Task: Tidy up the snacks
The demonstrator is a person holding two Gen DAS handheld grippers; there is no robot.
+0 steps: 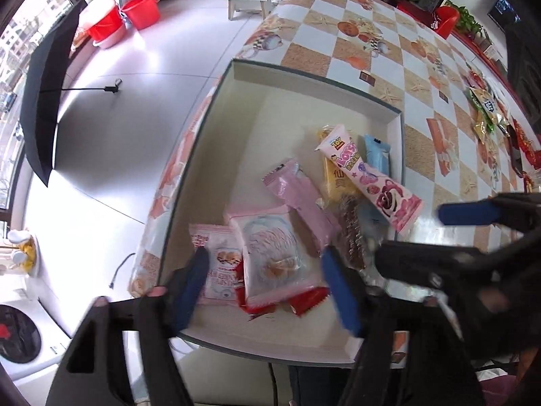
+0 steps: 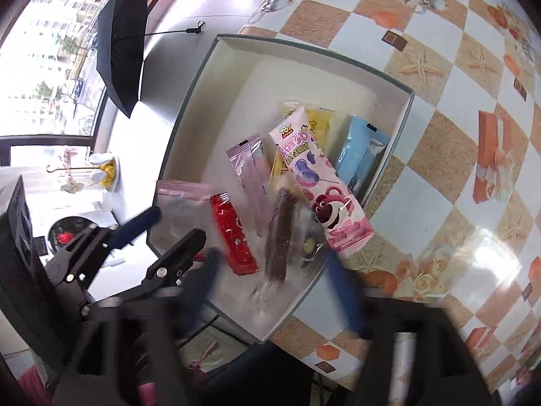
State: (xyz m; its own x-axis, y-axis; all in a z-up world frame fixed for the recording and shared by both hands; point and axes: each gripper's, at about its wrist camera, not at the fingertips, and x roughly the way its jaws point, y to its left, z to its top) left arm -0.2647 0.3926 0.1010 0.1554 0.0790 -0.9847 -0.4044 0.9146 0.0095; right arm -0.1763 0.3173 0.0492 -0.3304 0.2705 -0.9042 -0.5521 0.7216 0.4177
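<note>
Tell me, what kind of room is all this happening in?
Most likely a home kitchen or dining area: a table with a patterned checked tablecloth, red plastic buckets on a tiled floor, and what looks like a washing machine beside the window.

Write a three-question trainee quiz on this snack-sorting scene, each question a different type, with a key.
1. True or false: the long pink Toy Story packet lies wholly flat on the floor of the box.
2. Multiple choice: the blue packet sits nearest which wall of the box? A. the wall beside the floor drop B. the wall beside the checkered tablecloth
3. Fill in: both the left gripper and the right gripper have their jaws ____.

Key: 1. False, its lower end overhangs the box rim. 2. B. 3. open.
</note>
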